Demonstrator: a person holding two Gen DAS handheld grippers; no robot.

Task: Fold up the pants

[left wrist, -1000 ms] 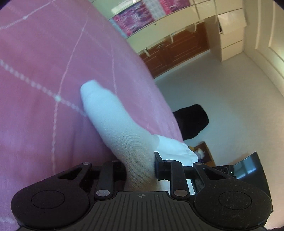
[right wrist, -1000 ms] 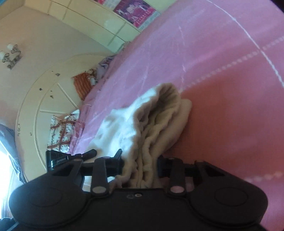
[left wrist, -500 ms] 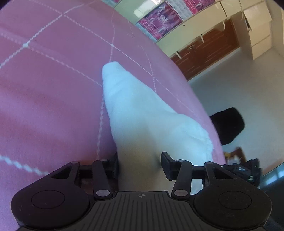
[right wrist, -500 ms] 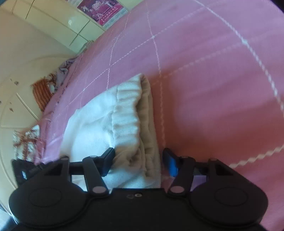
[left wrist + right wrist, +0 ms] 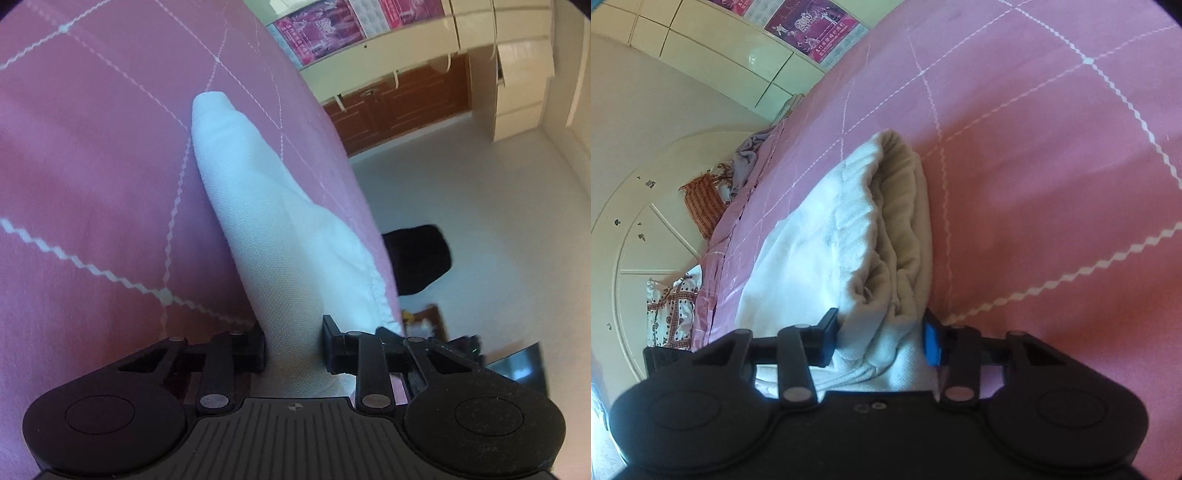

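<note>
White pants lie bunched on the pink bed cover (image 5: 92,166). In the left wrist view a long folded leg of the pants (image 5: 258,192) runs away from my left gripper (image 5: 293,347), whose jaws are closing with the cloth filling the gap between them. In the right wrist view the ribbed waistband end of the pants (image 5: 820,236) lies in thick layers on the cover (image 5: 1052,166). My right gripper (image 5: 879,339) is closing too, and its pads squeeze that bundle.
The bed's edge drops off to a pale floor with a black object (image 5: 417,258) and brown cabinets (image 5: 399,103) beyond. Patterned pillows (image 5: 701,206) and a pale curved headboard (image 5: 635,240) stand at the bed's far end.
Both grippers slid across the bed with the cloth. Their jaws widened half a second ago and have narrowed again on the fabric. The pants now lie lower and flatter on the cover.
</note>
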